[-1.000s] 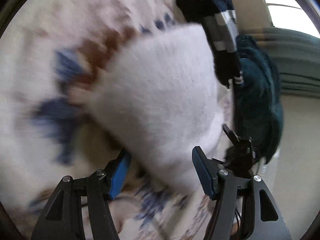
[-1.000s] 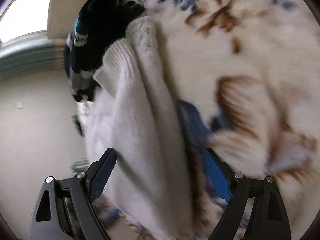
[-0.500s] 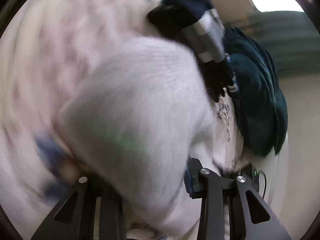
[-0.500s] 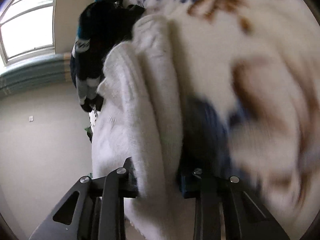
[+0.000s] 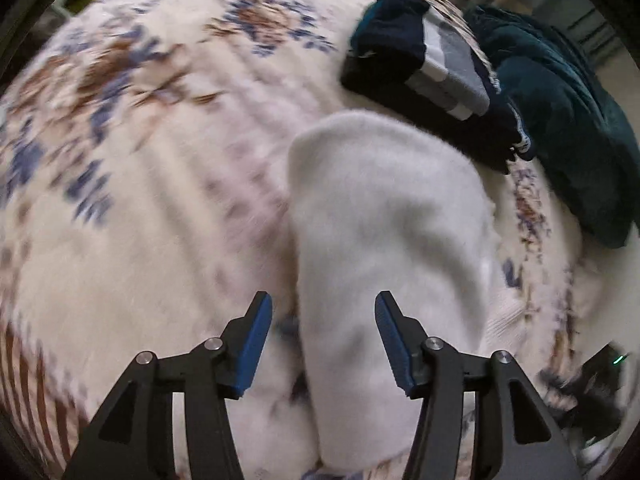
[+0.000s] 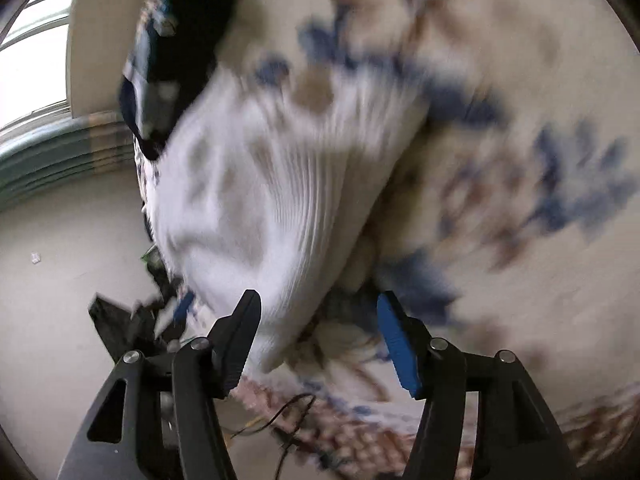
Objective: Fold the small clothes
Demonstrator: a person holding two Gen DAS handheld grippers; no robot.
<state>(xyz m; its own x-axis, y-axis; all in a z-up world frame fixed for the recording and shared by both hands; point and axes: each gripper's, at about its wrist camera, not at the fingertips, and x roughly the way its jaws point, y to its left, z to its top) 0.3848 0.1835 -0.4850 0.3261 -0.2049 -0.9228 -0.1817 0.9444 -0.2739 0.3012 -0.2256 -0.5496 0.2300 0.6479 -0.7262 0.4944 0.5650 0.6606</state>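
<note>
A: We see first the flowered blanket (image 5: 152, 184), white with blue and brown patterns; it fills most of both views. On it lies the white sweater (image 5: 384, 216), folded into a thick bundle.

B: Where is the sweater compared with our grippers?

A: In the left wrist view it lies directly ahead of the left gripper (image 5: 322, 344), and its near end reaches down between the two fingers. In the right wrist view the sweater (image 6: 280, 184) lies ahead and to the left, and its lower corner comes near the left finger of the right gripper (image 6: 318, 344).

B: Do we hold it?

A: No. Both grippers have their jaws wide apart and clamp nothing. If the cloth touches the blue pads (image 5: 256, 344), we cannot tell; the pictures are blurred.

B: And the smaller things?

A: Beyond the sweater we see a dark teal garment (image 5: 560, 120), and beside it a navy folded piece with grey stripes (image 5: 420, 52).
</note>
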